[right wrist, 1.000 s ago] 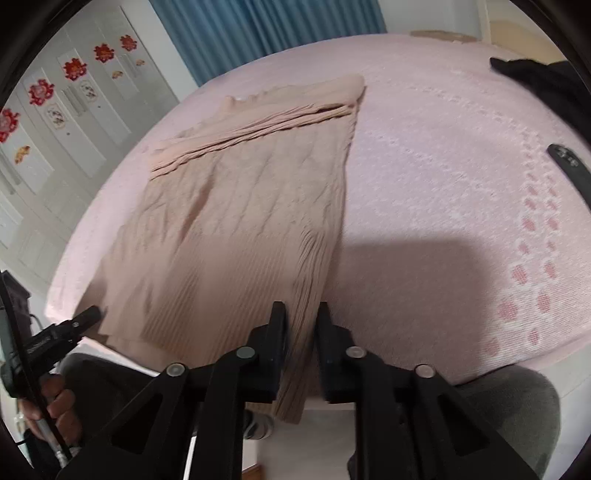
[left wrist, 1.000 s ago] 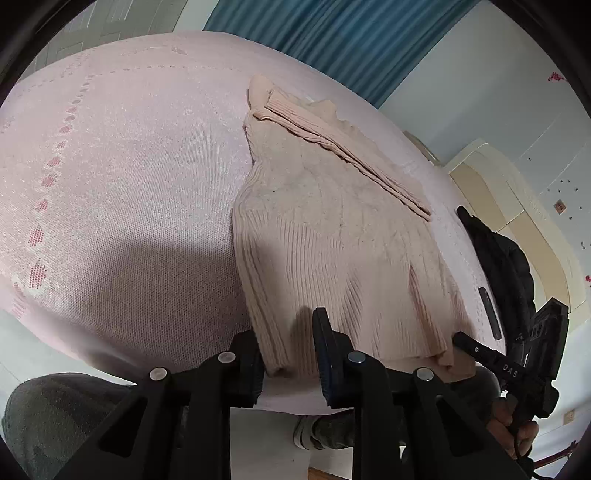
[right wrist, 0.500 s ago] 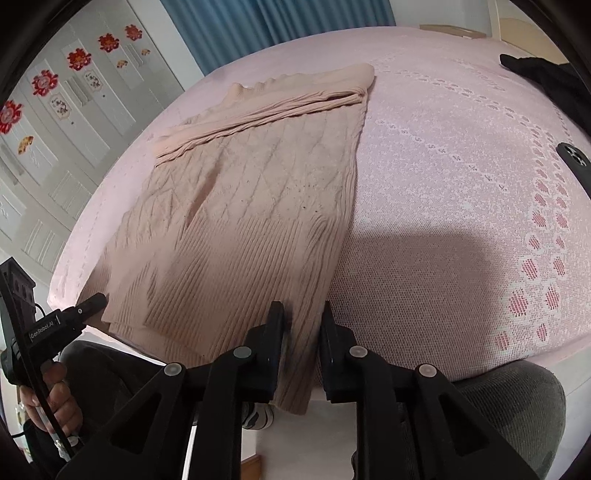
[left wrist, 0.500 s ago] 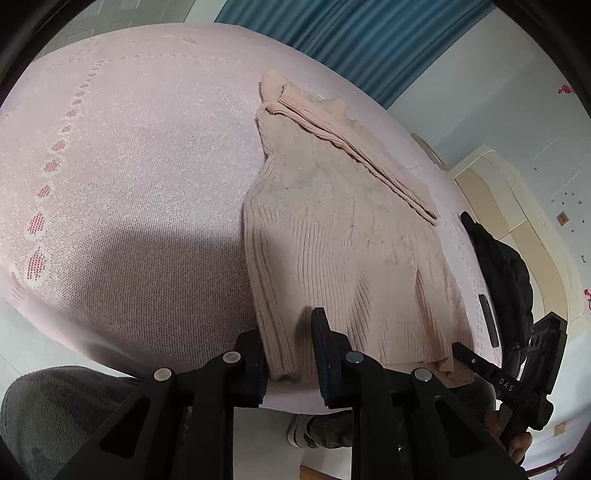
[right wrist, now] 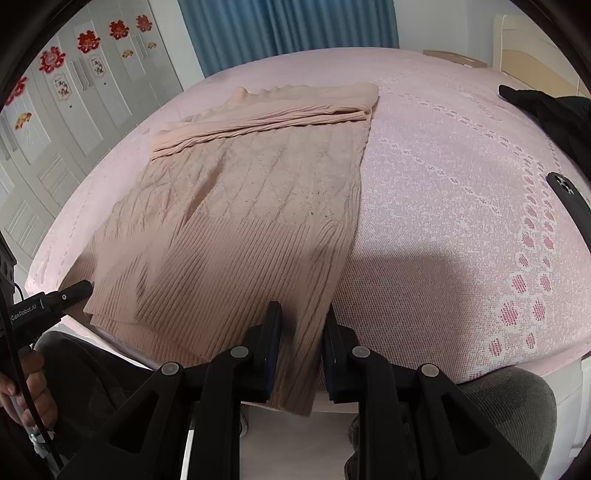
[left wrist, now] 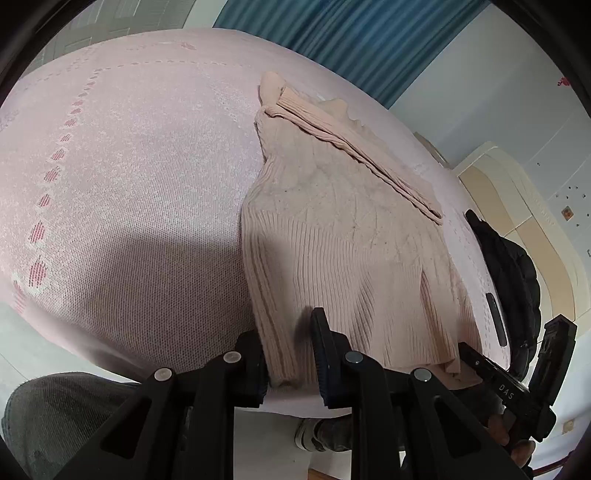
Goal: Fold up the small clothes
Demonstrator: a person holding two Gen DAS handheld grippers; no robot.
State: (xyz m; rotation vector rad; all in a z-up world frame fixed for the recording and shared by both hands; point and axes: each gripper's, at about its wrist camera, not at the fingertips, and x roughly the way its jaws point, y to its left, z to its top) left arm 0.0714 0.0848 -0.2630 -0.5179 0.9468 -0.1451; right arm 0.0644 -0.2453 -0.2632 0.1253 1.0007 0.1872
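Step in hand: bottom-hem pickup. Pink knit sweater [left wrist: 343, 236] lies flat on bed [left wrist: 140, 177], hem at near edge, sleeves folded across top. L gripper [left wrist: 288, 354] clenched on left hem corner. R gripper [right wrist: 301, 347] straddles right corner, cloth between fingers, whether pads press can't tell. Next (my guess): lift both corners evenly, carry toward collar. Hidden: pad contact, hem underside, bed's near edge.

**Bedroom with a pink-covered bed**

A pink knitted bedspread [right wrist: 461, 192] covers the bed. Blue curtains [right wrist: 288, 26] hang behind it, white wardrobe doors [right wrist: 74, 103] with red paper decorations stand beside them, and a cream headboard [left wrist: 517, 206] adjoins pale walls.
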